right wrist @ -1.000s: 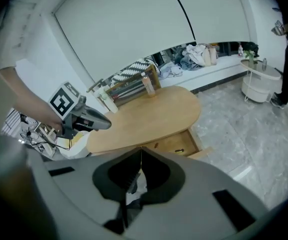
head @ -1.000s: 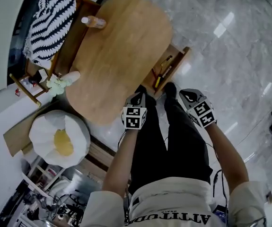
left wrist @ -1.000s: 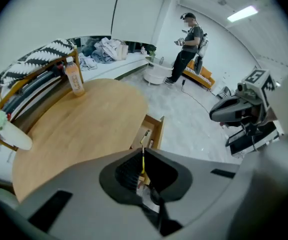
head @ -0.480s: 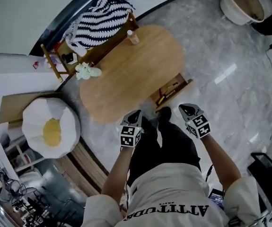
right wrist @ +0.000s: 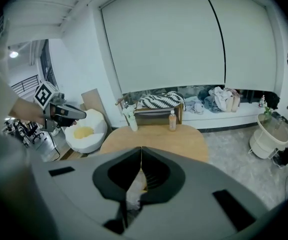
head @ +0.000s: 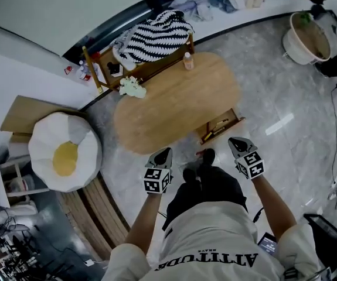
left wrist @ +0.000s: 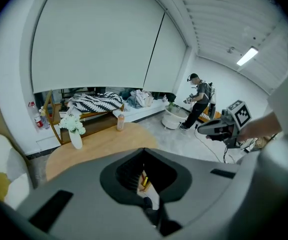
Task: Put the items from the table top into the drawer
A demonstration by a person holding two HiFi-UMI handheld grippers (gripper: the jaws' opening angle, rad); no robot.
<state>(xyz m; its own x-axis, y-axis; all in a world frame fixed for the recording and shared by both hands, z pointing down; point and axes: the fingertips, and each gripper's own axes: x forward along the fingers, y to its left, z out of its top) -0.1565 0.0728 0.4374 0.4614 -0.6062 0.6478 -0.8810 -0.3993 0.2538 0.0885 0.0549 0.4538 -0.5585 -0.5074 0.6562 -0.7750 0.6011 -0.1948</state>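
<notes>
An oval wooden table [head: 174,107] carries a small bottle [head: 187,61] at its far edge and a white vase of flowers [head: 132,88] at its left end. Its drawer [head: 220,127] stands pulled open on the near right, with pens or tools inside. My left gripper [head: 161,156] hangs shut and empty over the floor just short of the table's near edge. To the right of the drawer, my right gripper [head: 238,143] is also shut and empty. The left gripper view shows the shut left gripper [left wrist: 144,151] aimed at the table [left wrist: 98,144], with the bottle [left wrist: 120,122] and vase [left wrist: 73,132] beyond.
A fried-egg cushion [head: 63,157] lies left of the table. Behind it stands a wooden bench with a striped blanket [head: 153,37]. A round basket [head: 309,37] sits at the far right. My own feet [head: 206,157] stand by the drawer. Another person [left wrist: 199,104] stands far off.
Both grippers have risen and drawn back from the drawer. The head view has pulled up and away, so the table looks smaller and more of the room shows.
</notes>
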